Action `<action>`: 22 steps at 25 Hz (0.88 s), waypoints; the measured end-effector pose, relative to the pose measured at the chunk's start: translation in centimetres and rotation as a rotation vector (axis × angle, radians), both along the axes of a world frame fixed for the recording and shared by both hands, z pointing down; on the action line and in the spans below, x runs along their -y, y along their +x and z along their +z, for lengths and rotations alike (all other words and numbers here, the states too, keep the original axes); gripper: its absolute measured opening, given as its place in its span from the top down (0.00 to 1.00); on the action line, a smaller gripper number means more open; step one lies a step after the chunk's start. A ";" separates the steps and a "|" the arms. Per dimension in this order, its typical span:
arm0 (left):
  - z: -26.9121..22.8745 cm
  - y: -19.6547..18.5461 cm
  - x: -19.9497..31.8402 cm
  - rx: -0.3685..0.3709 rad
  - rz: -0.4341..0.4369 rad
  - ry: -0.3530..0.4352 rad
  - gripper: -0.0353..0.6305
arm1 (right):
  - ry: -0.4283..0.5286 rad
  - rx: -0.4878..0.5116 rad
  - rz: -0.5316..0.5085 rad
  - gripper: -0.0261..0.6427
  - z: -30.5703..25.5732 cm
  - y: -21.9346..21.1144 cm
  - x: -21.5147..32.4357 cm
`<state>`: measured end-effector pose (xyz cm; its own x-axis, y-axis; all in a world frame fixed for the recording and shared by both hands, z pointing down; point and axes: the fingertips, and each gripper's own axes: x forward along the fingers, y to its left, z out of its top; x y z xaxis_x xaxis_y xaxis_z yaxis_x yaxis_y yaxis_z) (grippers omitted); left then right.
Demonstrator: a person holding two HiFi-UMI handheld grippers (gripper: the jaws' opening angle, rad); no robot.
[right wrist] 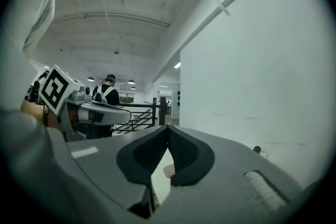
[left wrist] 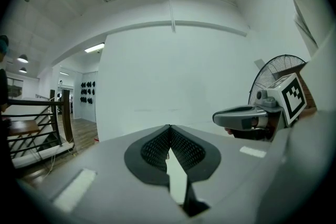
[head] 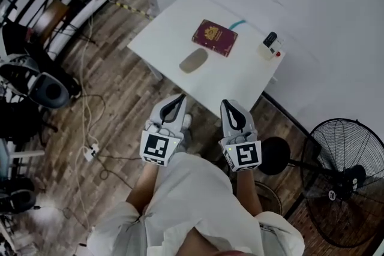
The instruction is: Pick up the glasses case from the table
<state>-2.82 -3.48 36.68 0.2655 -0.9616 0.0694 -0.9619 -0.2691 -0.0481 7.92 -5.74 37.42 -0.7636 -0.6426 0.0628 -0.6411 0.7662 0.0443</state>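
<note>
Hovering side by side in front of the person's body, the left gripper [head: 178,99] and the right gripper [head: 228,104] both point level toward the table [head: 162,33], their tips just short of its near edge. In its own view the left gripper [left wrist: 169,127] has its jaws pressed together at the tips, with nothing between them. The right gripper [right wrist: 168,128] is likewise closed tip to tip and empty. Neither touches anything. Farther out, the grey oval glasses case [head: 193,60] lies flat on the white table, at about 1 o'clock from the left gripper and 11 o'clock from the right. Beyond it, at its 1 o'clock, lies a maroon booklet [head: 215,37]. A small white device [head: 271,45] sits at the booklet's 3 o'clock, near the table's far edge.
</note>
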 end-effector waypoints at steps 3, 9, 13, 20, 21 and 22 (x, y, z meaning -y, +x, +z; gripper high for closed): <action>0.5 -1.0 2.6 0.003 0.030 -0.007 0.92 | -0.013 -0.014 0.016 0.95 0.7 -1.3 2.1; 0.6 -3.2 7.4 0.013 0.086 -0.013 0.92 | -0.025 -0.040 0.052 0.95 1.0 -3.8 6.3; 0.7 -4.7 9.9 0.011 0.117 -0.016 0.92 | -0.024 -0.044 0.078 0.95 0.9 -5.5 8.6; 2.6 -6.4 14.2 0.002 0.166 -0.057 0.92 | -0.041 -0.058 0.129 0.95 2.1 -7.1 12.3; 3.0 -6.5 14.6 -0.001 0.173 -0.066 0.92 | -0.046 -0.062 0.137 0.95 2.3 -7.2 12.7; 3.4 -6.7 15.0 -0.003 0.180 -0.077 0.92 | -0.052 -0.064 0.144 0.95 2.6 -7.4 13.1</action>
<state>-9.50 -18.52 40.05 0.4329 -0.8905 0.1402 -0.8981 -0.4394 -0.0175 0.50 -18.80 40.00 -0.6569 -0.7401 0.1441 -0.7419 0.6686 0.0514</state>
